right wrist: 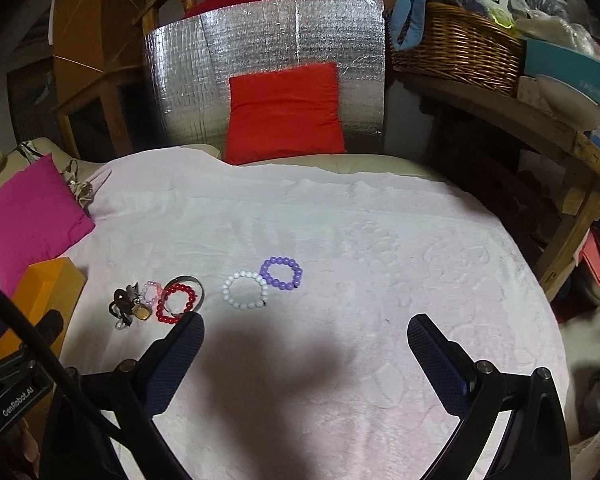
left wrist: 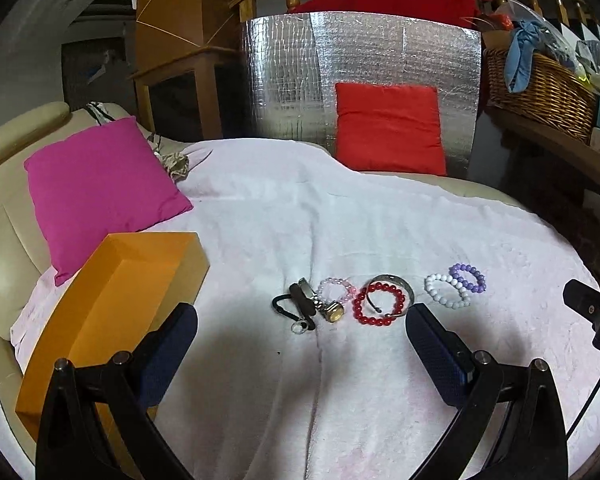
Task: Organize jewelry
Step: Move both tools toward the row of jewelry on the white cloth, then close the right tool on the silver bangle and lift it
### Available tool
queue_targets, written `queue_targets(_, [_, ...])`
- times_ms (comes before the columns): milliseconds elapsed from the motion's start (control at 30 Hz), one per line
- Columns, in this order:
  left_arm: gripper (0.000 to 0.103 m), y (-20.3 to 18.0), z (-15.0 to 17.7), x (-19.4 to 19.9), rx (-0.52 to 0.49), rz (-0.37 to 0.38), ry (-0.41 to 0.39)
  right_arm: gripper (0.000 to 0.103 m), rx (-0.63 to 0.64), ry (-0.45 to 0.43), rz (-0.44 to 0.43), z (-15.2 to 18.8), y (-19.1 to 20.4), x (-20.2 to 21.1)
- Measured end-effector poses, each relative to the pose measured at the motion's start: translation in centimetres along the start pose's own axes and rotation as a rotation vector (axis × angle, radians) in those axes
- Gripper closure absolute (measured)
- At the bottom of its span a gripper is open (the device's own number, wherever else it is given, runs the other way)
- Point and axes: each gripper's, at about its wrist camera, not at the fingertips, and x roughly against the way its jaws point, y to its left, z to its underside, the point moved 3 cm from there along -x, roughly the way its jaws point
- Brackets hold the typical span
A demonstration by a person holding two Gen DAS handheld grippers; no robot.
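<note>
We count the jewelry lying loose on the pale pink blanket (left wrist: 340,216), and we take the red bead bracelet (left wrist: 379,305) as our landmark. Overlapping its far side is a silver bangle (left wrist: 396,282). Just left of it sit a gold-faced watch (left wrist: 333,313) and a pale pink bead bracelet (left wrist: 334,286), then a dark tangle of straps and a carabiner (left wrist: 288,304). Right of the red bracelet, a little apart, lie the white bead bracelet (left wrist: 446,291) and the purple bead bracelet (left wrist: 468,278), these 2 touching each other.

Well left of the red bracelet stands an orange box (left wrist: 112,300), its lid shut as far as we can see. We judge it the likely container, though nothing shows this outright.

The left gripper (left wrist: 301,330) hangs near the cluster with fingers spread wide, holding nothing. The right gripper (right wrist: 305,338) is likewise splayed and empty, nearer us than the white and purple pair.

In our judgement little or nothing is sorted yet: every piece remains on the blanket, and all of the picking up lies ahead.
</note>
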Motion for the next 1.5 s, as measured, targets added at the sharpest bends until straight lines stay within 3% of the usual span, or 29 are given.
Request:
queue_targets(367, [0.0,1.2,1.0,-1.3,0.043,0.03,-0.003,0.0,-0.031,0.017,-0.035,1.2,-0.6,-1.9])
queue_targets(467, [0.0,1.3,0.9,-2.6,0.023,0.044,0.024,0.0,-0.032,0.021,-0.058,1.6,-1.0,-2.7])
queue_targets(733, [0.0,0.6,0.9,-4.6,-0.138,-0.058,-0.003,0.0,-0.069,0.039,-0.126,1.9,-1.5,-4.7])
queue_targets(900, [0.0,0.8,1.3,-5.7,-0.127,-0.019,-0.026,0.003,-0.069,0.063,-0.163,1.9,-0.6,-6.2])
queue_targets(1000, [0.0,1.8,1.6,-6.7,-0.078,-0.008,-0.046,0.009,-0.065,0.071,-0.215,1.8,0.1,-6.9])
queue_targets(1100, [0.0,3.3,1.5,-8.1,-0.026,-0.01,-0.02,0.015,-0.053,0.089,-0.277,1.8,1.3,-7.8])
queue_targets(1167, [0.0,3.9,1.8,-9.2,-0.002,-0.017,0.0,0.026,-0.05,0.104,-0.309,1.7,2.1,-8.5])
queue_targets(1300, [0.0,4.1,2.4,-10.8,-0.009,-0.013,0.039,0.033,-0.06,0.138,-0.39,1.3,4.6,-10.7])
queue_targets(1367, [0.0,4.2,2.8,-11.9,-0.009,0.002,0.075,0.045,-0.05,0.178,-0.416,1.4,6.3,-12.3])
queue_targets(1500, [0.0,4.2,3.0,-13.6,0.014,0.069,0.123,0.047,-0.082,0.239,-0.425,1.6,8.3,-15.1])
